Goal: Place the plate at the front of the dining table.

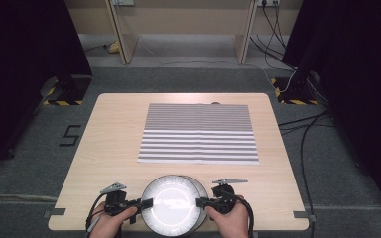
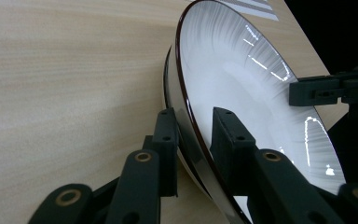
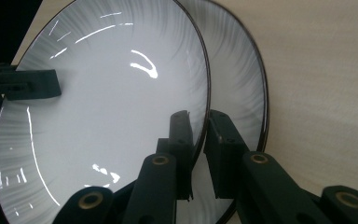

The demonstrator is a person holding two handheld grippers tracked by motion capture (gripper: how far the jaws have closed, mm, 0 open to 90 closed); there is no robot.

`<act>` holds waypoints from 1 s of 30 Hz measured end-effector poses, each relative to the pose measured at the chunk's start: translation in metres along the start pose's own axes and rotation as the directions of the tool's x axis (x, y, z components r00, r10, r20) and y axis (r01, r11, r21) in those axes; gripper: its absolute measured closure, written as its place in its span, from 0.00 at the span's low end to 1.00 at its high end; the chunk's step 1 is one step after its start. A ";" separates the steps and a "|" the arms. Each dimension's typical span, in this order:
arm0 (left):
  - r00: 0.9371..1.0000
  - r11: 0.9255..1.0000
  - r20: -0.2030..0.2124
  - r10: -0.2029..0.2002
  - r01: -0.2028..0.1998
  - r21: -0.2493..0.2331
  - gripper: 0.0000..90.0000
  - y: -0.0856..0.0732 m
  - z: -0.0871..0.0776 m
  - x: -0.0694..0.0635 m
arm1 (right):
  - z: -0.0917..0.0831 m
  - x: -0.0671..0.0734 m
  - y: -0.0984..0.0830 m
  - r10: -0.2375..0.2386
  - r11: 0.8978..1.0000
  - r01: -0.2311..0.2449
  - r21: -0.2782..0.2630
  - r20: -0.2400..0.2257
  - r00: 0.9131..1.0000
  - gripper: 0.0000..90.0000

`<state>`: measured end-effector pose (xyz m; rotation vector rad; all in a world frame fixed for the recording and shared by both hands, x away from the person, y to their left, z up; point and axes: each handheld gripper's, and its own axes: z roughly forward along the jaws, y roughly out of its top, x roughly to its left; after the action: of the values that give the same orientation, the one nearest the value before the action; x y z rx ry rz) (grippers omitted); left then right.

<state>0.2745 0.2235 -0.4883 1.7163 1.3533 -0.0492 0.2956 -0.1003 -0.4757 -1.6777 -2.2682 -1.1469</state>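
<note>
Top plate: a white plate with a dark rim (image 1: 171,203), at the near edge of the counter (image 1: 104,144), between the two hands; it sits above a second plate and looks lifted off it.
Lower plate: a matching white plate (image 1: 202,191) under the top one, its rim peeking out on the right side in the high view; in the right gripper view it lies behind the top plate (image 3: 102,107) as a second dark-rimmed disc (image 3: 242,93) against the wood.
Left gripper: (image 1: 139,204) at the left rim of the top plate, held by the person's left hand (image 1: 110,225); in the left gripper view its fingers (image 2: 230,135) straddle the rim of the plate (image 2: 242,88), one inside the bowl and one beneath. The inner one looks close to the surface, but I cannot tell whether both press on the rim.
Right gripper: (image 1: 204,202) at the right rim, held by the right hand (image 1: 230,220); in the right gripper view its fingers (image 3: 182,135) stand on both sides of the top plate's rim, pinched tight on it.
Striped mat: a grey-and-white striped sheet (image 1: 198,134) lies flat mid-counter, well apart from the plates, beyond them.
Floor: grey carpet (image 1: 327,163) around the counter, with black cables (image 1: 305,134) trailing on the right.
</note>
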 end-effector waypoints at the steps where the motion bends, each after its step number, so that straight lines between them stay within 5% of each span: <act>1: 1.000 1.000 0.001 0.004 -0.004 -0.004 0.81 0.001 0.000 0.000 | -0.001 -0.002 0.002 0.000 1.000 -0.001 -0.019 -0.001 1.000 0.92; 13: 1.000 0.999 -0.007 0.031 -0.031 -0.011 0.89 0.018 0.003 -0.003 | -0.009 -0.002 0.011 0.009 0.994 -0.006 -0.108 0.026 1.000 0.97; 30: 1.000 0.999 0.024 -0.008 0.009 -0.038 0.92 0.030 0.010 -0.002 | -0.017 0.003 0.020 -0.052 0.981 0.067 -0.183 0.088 0.995 0.96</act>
<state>0.3014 0.2160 -0.4742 1.6735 1.3360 -0.0479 0.3059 -0.1059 -0.4523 -1.7641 -2.3400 -1.3661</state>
